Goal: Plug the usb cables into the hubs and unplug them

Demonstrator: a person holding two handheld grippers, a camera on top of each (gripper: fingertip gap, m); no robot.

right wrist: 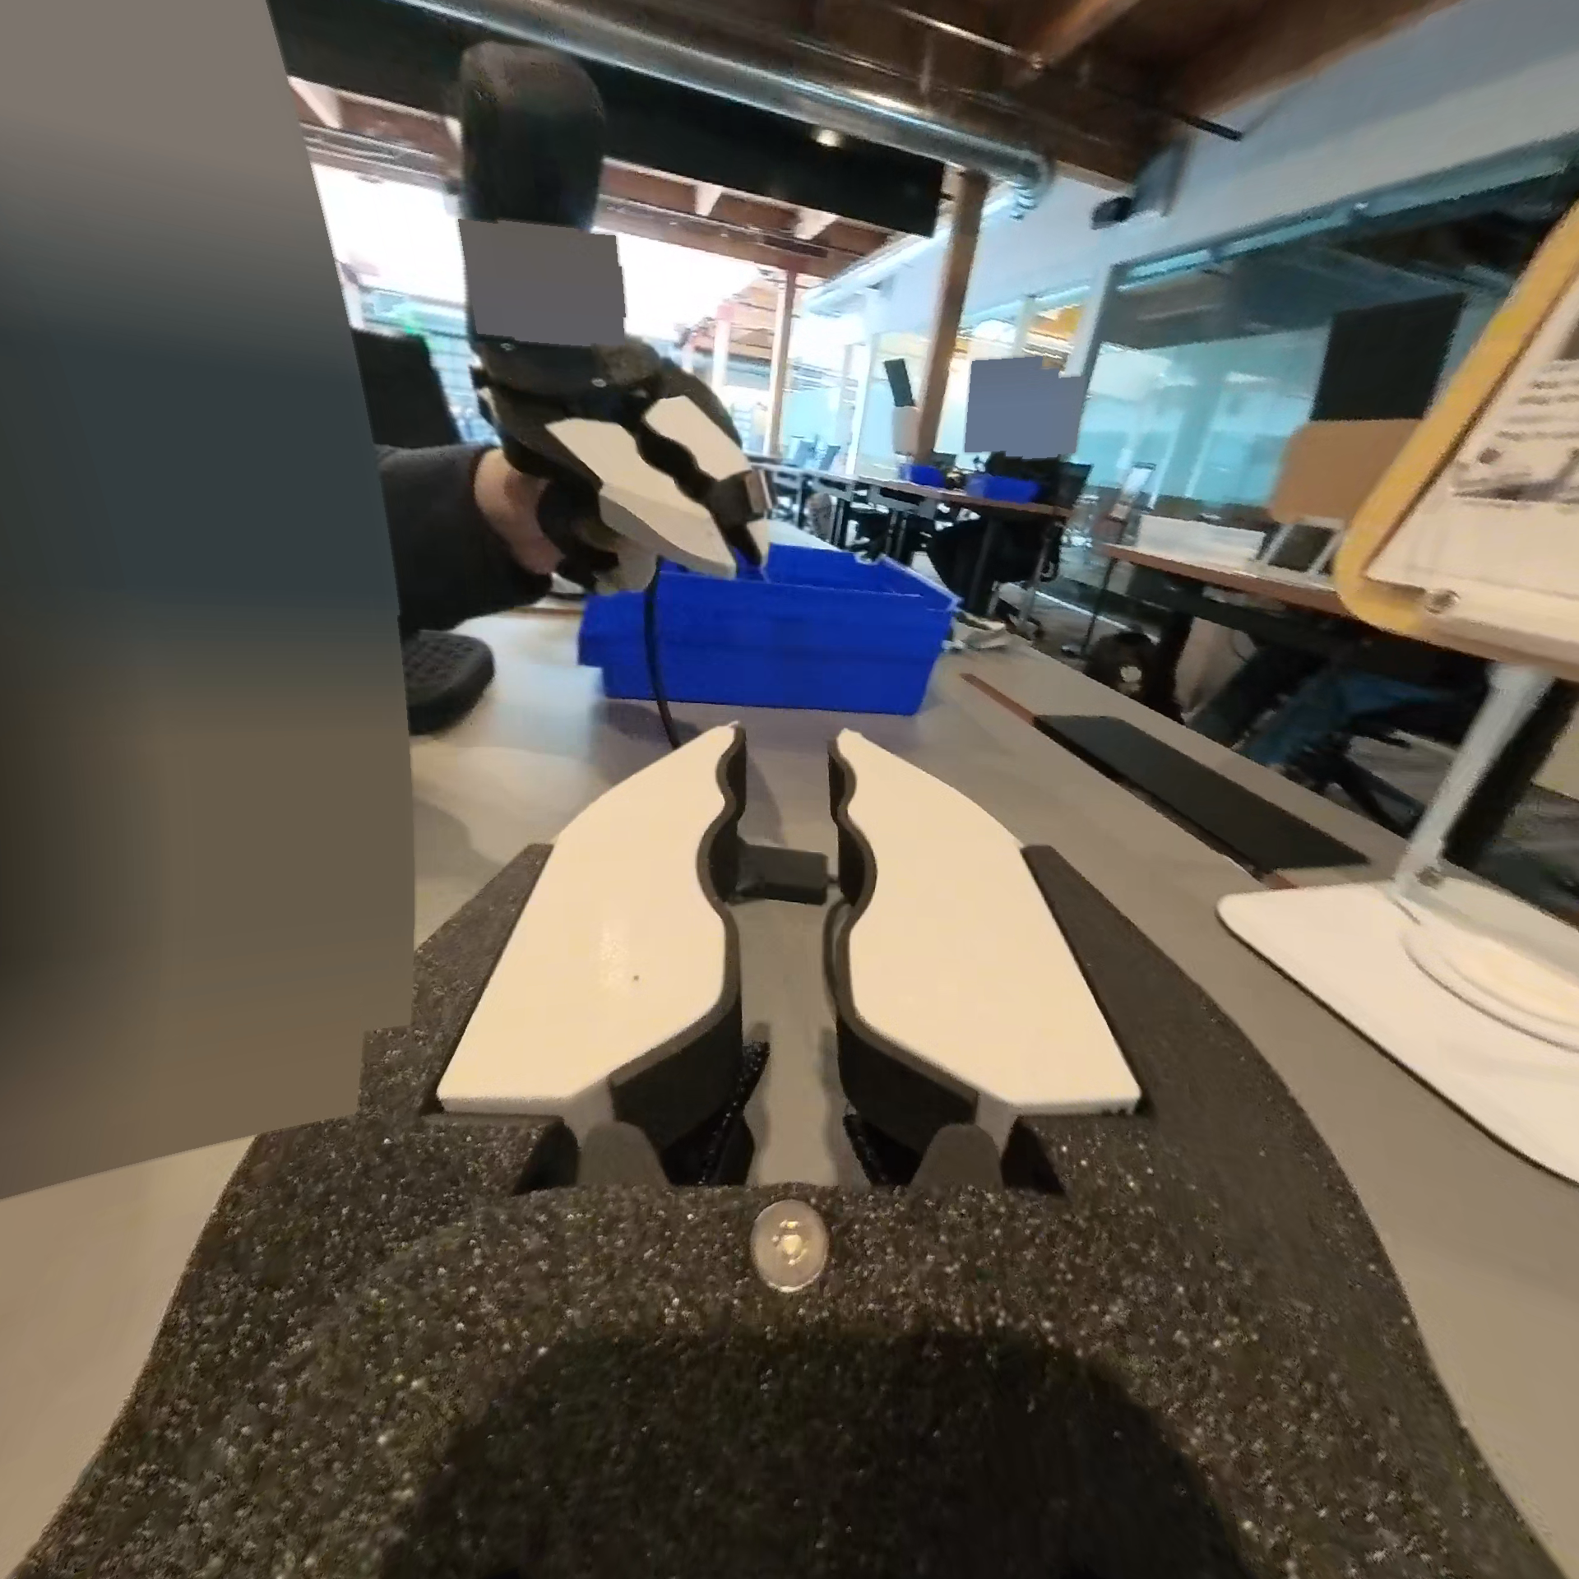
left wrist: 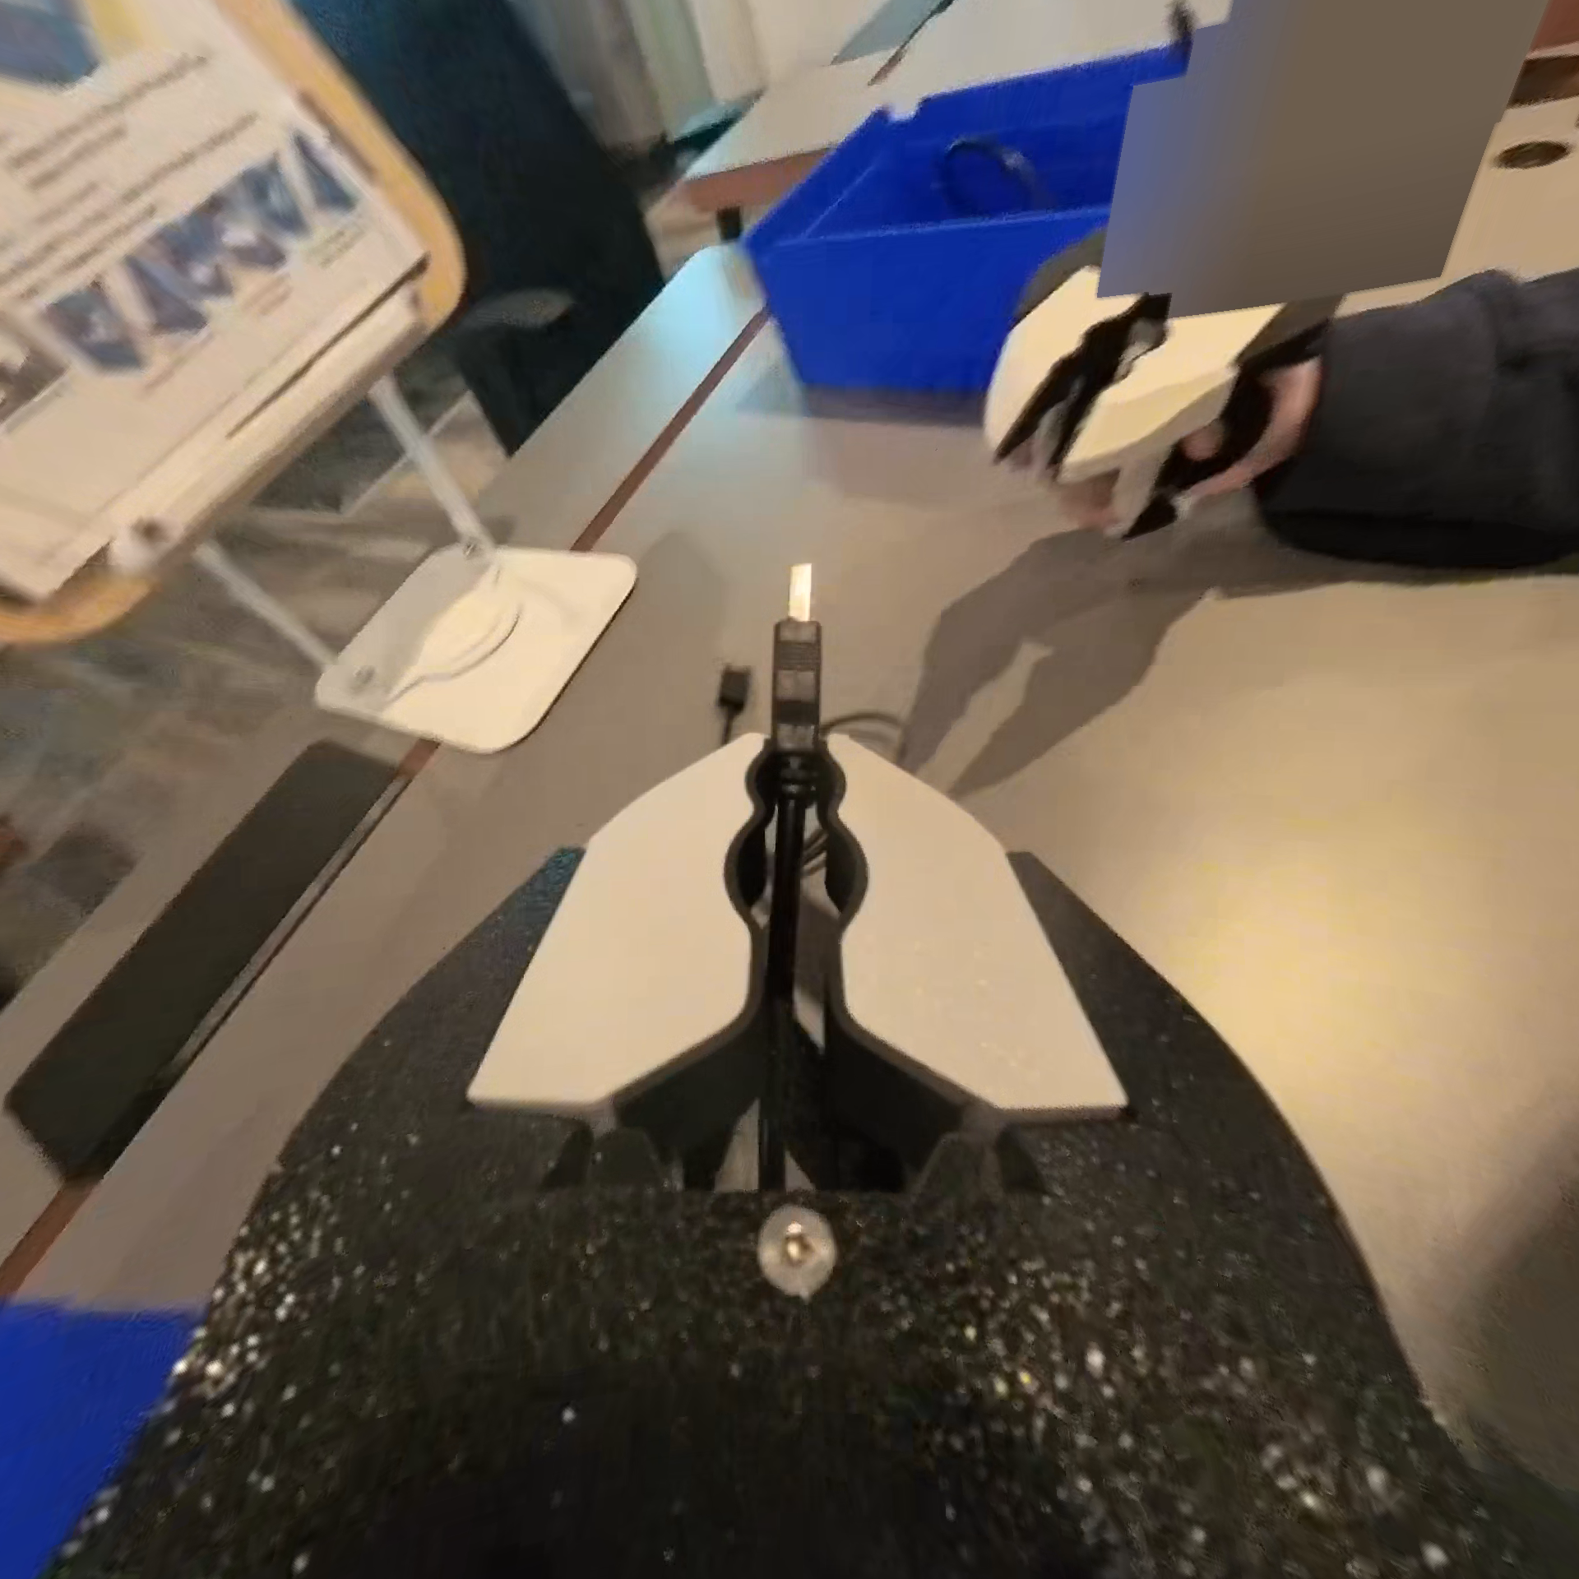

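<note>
Shiny metal USB plug [left wrist: 801,589]; matt grey table [left wrist: 1196,854]; glossy plastic bin [right wrist: 769,632]

A grey tabletop [right wrist: 1111,752] with a brown edge strip stands in an open office under dark wooden ceiling beams [right wrist: 854,51] and a metal pipe [right wrist: 769,94]. Glass partitions [right wrist: 1213,359], a wooden post [right wrist: 957,316] and further desks [right wrist: 940,491] with chairs fill the bright background.

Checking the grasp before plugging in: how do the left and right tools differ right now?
The left tool is shut on the USB cable, plug pointing forward; the right tool is open and holds nothing. The left is raised above the table; the right sits low over a small black piece. Both have white fingers.
</note>
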